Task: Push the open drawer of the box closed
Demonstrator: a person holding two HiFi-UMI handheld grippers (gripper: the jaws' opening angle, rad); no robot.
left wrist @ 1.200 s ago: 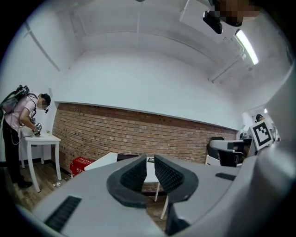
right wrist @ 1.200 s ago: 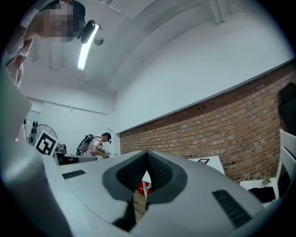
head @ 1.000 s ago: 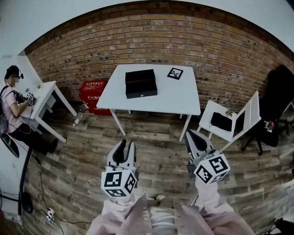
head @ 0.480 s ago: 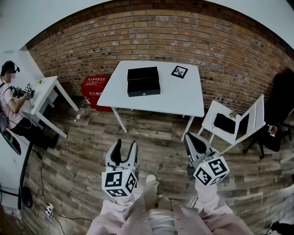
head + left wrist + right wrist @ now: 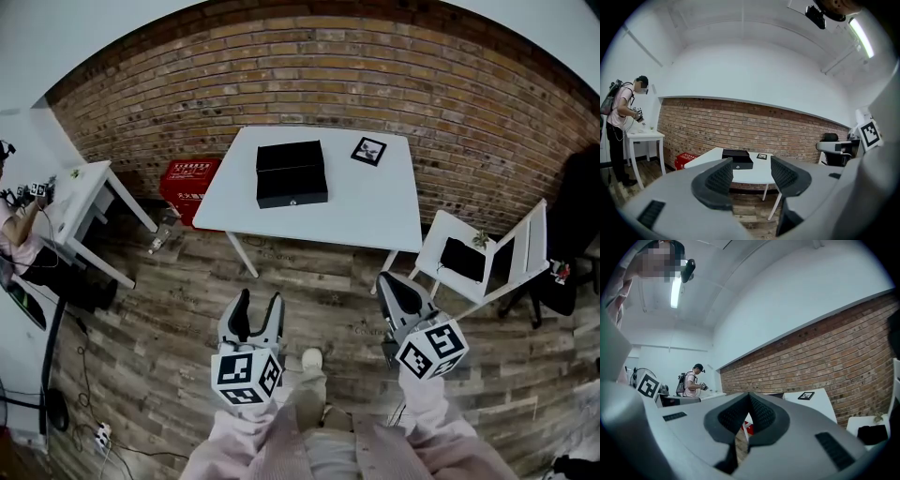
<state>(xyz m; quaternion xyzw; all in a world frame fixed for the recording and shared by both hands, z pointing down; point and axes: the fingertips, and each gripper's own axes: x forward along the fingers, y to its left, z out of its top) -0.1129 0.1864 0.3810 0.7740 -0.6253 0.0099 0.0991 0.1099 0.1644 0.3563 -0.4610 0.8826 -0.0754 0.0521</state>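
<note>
Left gripper (image 5: 253,302) low over the plank floor (image 5: 187,309), jaws just opened wide with nothing between them; right gripper (image 5: 396,286) beside it, jaws pressed together and empty. Well ahead of both, black box (image 5: 292,173) on the white table (image 5: 375,211), its drawer (image 5: 293,196) pulled out toward the near edge, touched by neither gripper. Small framed picture (image 5: 368,150) near the box, to its right.

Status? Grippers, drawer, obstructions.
Left gripper empty, jaws just opened wide; right gripper shut, empty. Black box on white table, drawer open, both grippers well short of it. Nothing blocking the drawer front.
</note>
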